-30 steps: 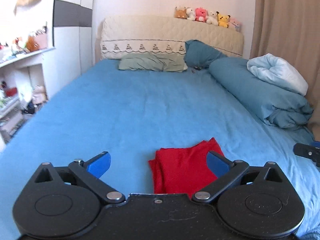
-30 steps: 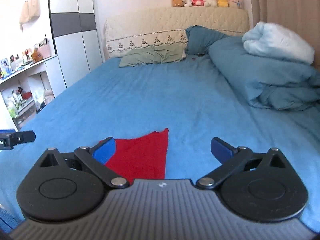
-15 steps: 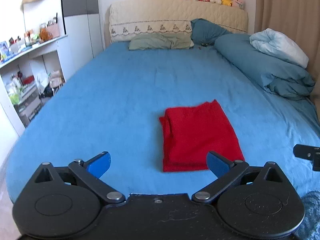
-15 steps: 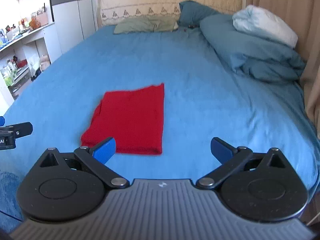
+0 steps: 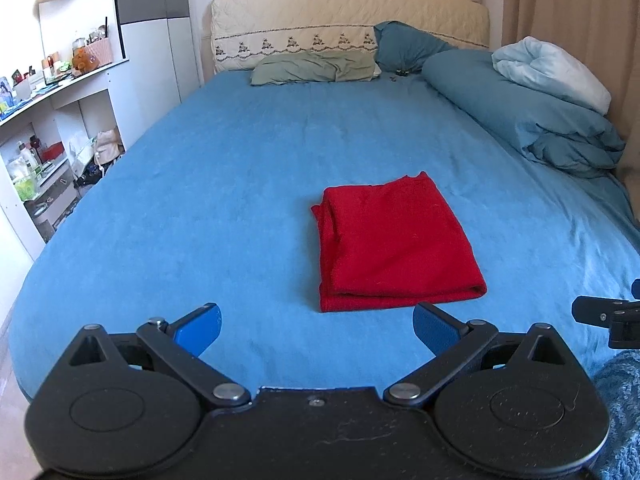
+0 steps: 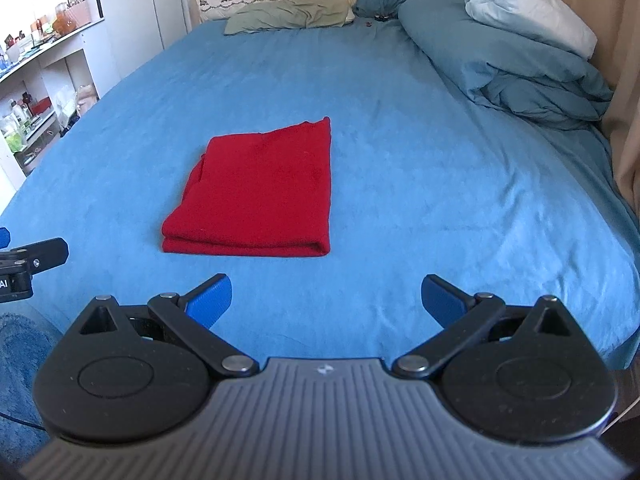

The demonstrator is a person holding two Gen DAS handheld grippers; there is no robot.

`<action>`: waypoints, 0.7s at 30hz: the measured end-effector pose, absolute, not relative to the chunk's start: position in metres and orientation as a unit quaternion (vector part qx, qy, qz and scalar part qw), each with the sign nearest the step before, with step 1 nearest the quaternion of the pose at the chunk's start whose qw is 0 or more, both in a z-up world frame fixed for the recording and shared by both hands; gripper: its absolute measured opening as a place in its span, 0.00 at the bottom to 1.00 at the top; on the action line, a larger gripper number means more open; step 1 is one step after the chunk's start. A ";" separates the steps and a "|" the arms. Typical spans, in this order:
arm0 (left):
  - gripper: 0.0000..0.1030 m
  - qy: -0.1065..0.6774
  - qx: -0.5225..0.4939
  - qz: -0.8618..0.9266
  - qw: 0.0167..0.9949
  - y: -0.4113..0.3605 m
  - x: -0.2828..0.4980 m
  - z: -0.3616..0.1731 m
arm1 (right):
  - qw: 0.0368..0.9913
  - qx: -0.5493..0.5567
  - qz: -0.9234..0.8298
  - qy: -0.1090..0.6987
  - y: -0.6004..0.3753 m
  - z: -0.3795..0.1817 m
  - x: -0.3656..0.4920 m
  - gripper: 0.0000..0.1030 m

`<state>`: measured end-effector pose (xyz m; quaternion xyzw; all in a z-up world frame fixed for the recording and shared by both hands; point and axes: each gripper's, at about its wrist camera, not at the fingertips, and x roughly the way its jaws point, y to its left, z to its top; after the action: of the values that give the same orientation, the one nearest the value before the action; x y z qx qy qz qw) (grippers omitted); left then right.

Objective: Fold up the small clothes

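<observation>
From the left wrist, the left tool (image 5: 316, 326) hangs spread wide and empty over the near edge of the bed (image 5: 200, 200), and the red cloth (image 5: 394, 244) lies folded into a neat rectangle just beyond its tips, a little toward its right finger, not touching. It looks soft, light and limp, a knit or fleece that would sag if lifted by one point; I'd guess the doubled near edge or the two near corners are the places to pinch, since the loose layers show along its left side. From the right wrist, the right tool (image 6: 326, 300) is likewise splayed, holding nothing, with the cloth (image 6: 260, 196) ahead and off to its left finger's side, apart from it. The other tool's tip pokes in at the left edge. The fold looks finished to me.
</observation>
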<state>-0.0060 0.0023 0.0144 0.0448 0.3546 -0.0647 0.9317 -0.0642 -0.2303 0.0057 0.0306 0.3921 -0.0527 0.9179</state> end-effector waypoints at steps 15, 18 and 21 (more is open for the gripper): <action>1.00 0.341 0.045 -0.068 0.936 0.003 -0.010 0.017 | 0.917 0.031 -0.060 0.393 -0.227 0.006 -0.065 1.00; 1.00 0.339 0.045 -0.069 0.937 0.003 -0.011 0.019 | 0.918 0.031 -0.060 0.392 -0.227 0.006 -0.065 1.00; 1.00 0.336 0.045 -0.069 0.938 0.003 -0.012 0.021 | 0.918 0.030 -0.061 0.391 -0.226 0.007 -0.065 1.00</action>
<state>-0.0120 0.0034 0.0208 0.0452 0.3362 -0.0688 0.9382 -0.0651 -0.2265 0.0066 0.0305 0.3915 -0.0612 0.9177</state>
